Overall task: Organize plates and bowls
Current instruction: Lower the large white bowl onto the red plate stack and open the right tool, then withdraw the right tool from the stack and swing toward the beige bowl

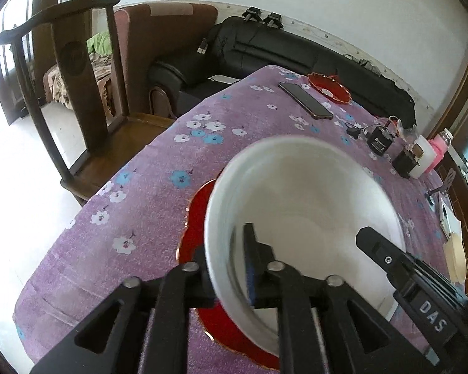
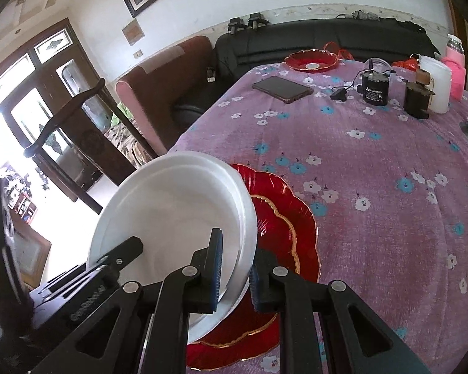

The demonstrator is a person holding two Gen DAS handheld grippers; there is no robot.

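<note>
- Purple floral tablecloth (image 2: 374, 171) covers the table; a black sofa (image 2: 312, 40) and a dark wooden chair (image 1: 75, 71) stand beyond its far edge.
- White bowl (image 1: 302, 205): tilted, held above a red gold-rimmed plate (image 2: 284, 227) that lies flat on the cloth near the table's near edge. In the right wrist view a second white rim shows just outside the bowl's, as though two pieces were nested; whether they are two cannot be told.
- Left gripper (image 1: 227, 268): fingers close together, one inside the bowl and one outside, clamped on the wall at one side.
- Right gripper (image 2: 235, 275): fingers likewise straddling the opposite rim, one pad inside and one outside; a narrow gap shows at the outer pad, so firm contact cannot be confirmed.
- Far end of the table: a second red dish (image 2: 312, 59), a dark phone (image 2: 282, 88), a black cylindrical device (image 2: 374, 88), a white container (image 2: 436, 84).
</note>
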